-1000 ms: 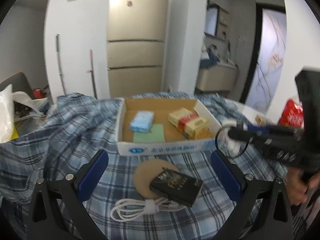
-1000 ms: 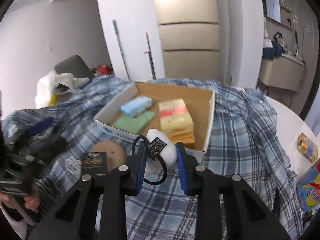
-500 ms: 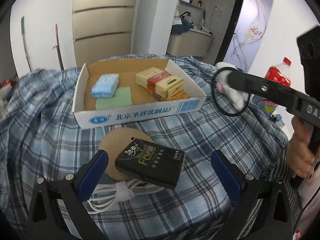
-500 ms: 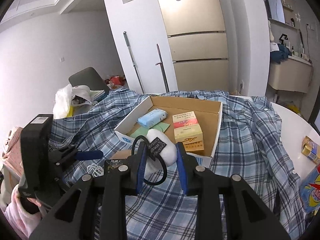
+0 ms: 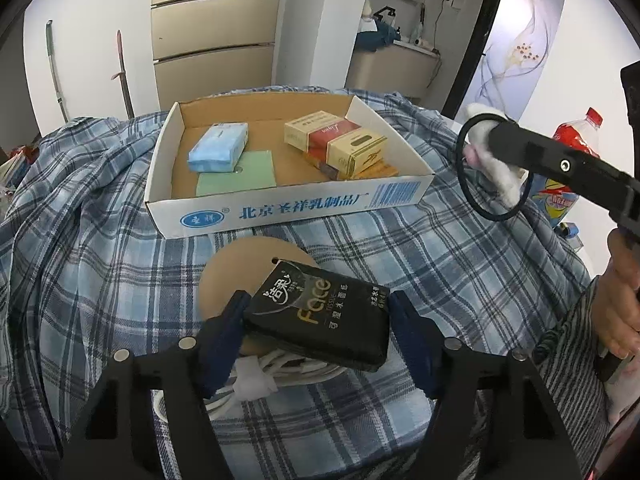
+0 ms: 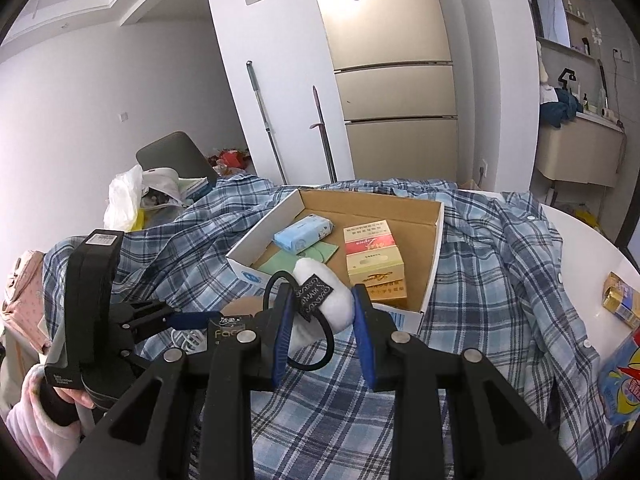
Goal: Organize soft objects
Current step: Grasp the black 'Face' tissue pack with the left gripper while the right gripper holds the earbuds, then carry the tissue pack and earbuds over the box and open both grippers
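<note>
Black soft tissue pack lay between left gripper pads, long axis spanning the gap; jaws had just been closing, blue pads touching pack ends. Left hand nearer.
Right gripper, off to right, clamped white fluffy hair tie.
Open cardboard box ahead on blue plaid cloth; beige fridge beyond.
</note>
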The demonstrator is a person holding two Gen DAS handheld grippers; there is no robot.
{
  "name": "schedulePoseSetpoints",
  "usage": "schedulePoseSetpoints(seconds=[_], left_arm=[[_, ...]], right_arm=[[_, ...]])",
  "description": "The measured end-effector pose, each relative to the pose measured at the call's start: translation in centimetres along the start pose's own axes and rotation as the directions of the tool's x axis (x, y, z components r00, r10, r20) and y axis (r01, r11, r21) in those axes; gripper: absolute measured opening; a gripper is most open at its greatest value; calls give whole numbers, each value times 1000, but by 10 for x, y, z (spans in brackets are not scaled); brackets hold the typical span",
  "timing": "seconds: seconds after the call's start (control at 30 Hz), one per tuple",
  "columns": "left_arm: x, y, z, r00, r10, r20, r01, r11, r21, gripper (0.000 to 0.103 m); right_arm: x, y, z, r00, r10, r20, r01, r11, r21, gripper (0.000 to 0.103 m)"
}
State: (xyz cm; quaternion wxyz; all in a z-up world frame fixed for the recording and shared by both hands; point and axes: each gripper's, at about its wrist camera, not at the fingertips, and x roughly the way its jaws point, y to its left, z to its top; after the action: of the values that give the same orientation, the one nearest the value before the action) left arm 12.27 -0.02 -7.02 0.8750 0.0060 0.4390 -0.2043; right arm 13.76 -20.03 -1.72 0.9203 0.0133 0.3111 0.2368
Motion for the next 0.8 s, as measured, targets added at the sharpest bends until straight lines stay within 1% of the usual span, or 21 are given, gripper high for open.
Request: schedulePoseSetpoints(seconds=[0.07, 0.2, 0.27, 0.33, 0.4, 0.43, 0.57, 0.63, 0.7, 0.73, 0.77, 0.8], left_arm=[[0, -1, 0, 1000, 5, 5, -5, 1000, 2, 71], [-8, -4, -1, 999, 30, 45, -30, 999, 10, 68], [-18, -5, -1, 995, 39, 96, -40, 999, 14, 68], [-30, -6, 0, 985, 49, 164, -52, 998, 17, 68], [-43, -7, 0, 969, 56, 240, -61, 998, 15, 68], [-47, -6, 0, 962, 60, 266, -65, 998, 10, 68], [-67, -4, -1, 920, 88, 381, -90, 996, -14, 68], [-77, -8, -3, 893, 108, 437, -114, 993, -13, 68], [-87, -12, -5, 859, 128, 495, -145, 989, -5, 68], [-89, -14, -5, 851, 133, 509, -153, 988, -3, 68], [-90, -15, -5, 847, 133, 514, -155, 988, 0, 68], [-90, -15, -5, 851, 135, 507, -156, 988, 0, 68]], right_arm=[[0, -1, 1, 1000, 1, 0, -1, 1000, 1, 28], [-1, 0, 1, 1000, -11, 9, 11, 1000, -3, 28], [-2, 0, 1, 999, -27, 23, 27, 1000, -7, 28], [-3, 3, 0, 997, -59, 45, 60, 998, -19, 28], [-5, 4, -1, 994, -84, 69, 86, 996, -29, 28], [-6, 4, -1, 993, -91, 81, 93, 995, -29, 28], [-11, 5, -3, 985, -107, 138, 112, 993, -30, 28], [-13, 5, -3, 982, -97, 160, 103, 994, -31, 28], [-14, 6, -4, 981, -86, 172, 92, 995, -32, 28], [-15, 7, -4, 980, -86, 177, 93, 995, -34, 28], [-15, 7, -4, 979, -90, 185, 99, 994, -36, 28], [-16, 7, -5, 977, -93, 191, 102, 994, -38, 28]])
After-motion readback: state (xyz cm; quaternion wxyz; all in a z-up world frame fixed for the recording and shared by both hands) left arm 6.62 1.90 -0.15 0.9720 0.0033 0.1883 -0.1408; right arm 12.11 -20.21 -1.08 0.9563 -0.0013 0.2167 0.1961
